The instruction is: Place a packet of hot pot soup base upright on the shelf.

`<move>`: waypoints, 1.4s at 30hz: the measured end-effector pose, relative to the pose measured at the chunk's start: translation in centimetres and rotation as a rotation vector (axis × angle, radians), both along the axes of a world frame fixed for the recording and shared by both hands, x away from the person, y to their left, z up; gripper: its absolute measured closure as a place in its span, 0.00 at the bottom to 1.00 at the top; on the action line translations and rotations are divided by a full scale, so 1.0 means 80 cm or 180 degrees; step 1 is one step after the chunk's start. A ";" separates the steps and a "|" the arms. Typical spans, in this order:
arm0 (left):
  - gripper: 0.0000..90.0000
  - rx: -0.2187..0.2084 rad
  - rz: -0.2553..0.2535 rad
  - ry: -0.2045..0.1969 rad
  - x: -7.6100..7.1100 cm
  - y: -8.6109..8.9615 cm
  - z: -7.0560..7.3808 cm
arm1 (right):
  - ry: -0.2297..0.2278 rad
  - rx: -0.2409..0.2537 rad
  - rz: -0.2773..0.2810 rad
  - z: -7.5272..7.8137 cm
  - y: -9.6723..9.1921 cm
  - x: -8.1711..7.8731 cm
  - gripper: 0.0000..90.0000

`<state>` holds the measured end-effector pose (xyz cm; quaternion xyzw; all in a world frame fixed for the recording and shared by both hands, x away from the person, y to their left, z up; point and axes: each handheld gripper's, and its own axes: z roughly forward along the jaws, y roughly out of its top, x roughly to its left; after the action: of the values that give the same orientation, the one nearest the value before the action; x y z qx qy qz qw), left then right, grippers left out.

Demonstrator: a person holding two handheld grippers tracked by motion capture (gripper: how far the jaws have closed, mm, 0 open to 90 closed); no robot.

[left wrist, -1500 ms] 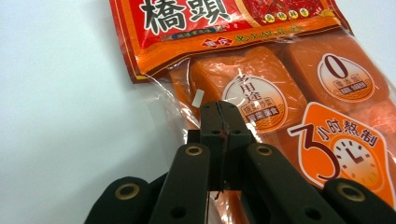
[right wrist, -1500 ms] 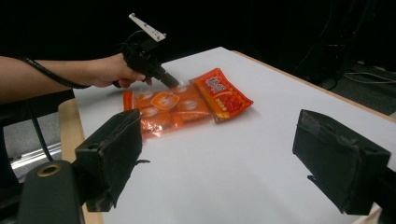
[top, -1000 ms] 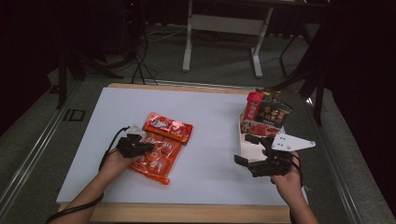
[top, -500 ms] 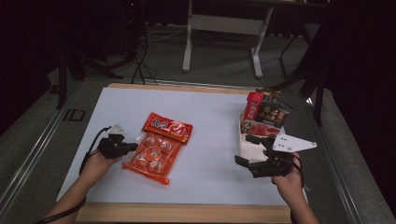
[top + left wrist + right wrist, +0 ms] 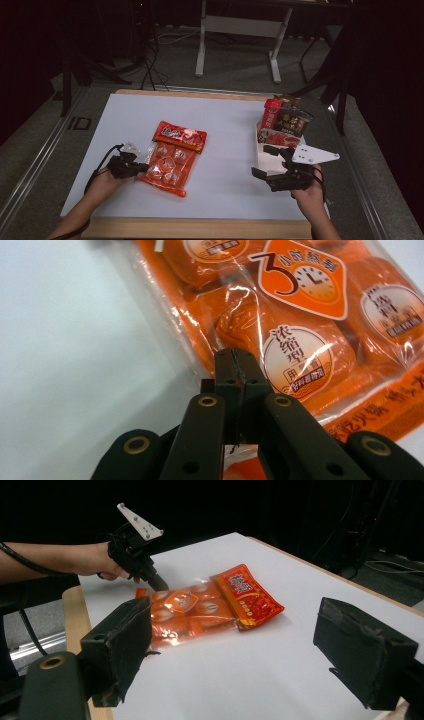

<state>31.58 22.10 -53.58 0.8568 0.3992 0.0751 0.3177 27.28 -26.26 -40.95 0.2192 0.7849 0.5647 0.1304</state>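
Left tongs (image 5: pixel 235 382) are clenched at the clear edge of the orange sachet pack (image 5: pixel 172 157), which lies flat on the white desk (image 5: pixel 225 130) left of centre; it looks like a drag is under way, and whether film is pinched I can't tell. Right tongs (image 5: pixel 272 167) hang released just before the white box (image 5: pixel 265 142) of upright snack packets (image 5: pixel 285 120), so the next move calls for a firm lift across to that box.

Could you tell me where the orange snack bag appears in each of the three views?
High view: the orange snack bag lies left of centre on the white table, the left gripper at its near-left edge.
Left gripper view: it fills the upper right, beyond the closed jaws.
Right gripper view: centre.
Shared landmark: the left gripper at the bag's edge.
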 end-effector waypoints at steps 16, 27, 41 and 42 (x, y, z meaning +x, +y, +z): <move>1.00 -0.0279 -0.0290 0.0043 0.000 -0.070 -0.002 | 0.0002 0.0009 -0.0002 -0.001 -0.002 -0.001 0.17; 1.00 -0.0256 0.0202 -0.0113 0.044 -0.053 -0.004 | 0.0011 0.0010 -0.0006 -0.002 -0.004 -0.001 0.17; 1.00 -0.0242 0.0173 -0.0097 0.058 -0.069 -0.008 | -0.0017 -0.0007 -0.0006 -0.004 -0.005 -0.003 0.17; 1.00 -0.0241 0.0178 -0.0094 0.058 -0.070 -0.007 | -0.0013 0.0001 -0.0005 -0.004 -0.005 -0.003 0.17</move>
<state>36.20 16.46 -54.18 0.8314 0.4208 0.0814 0.3536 27.03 -26.65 -41.27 0.2187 0.7844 0.5651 0.1324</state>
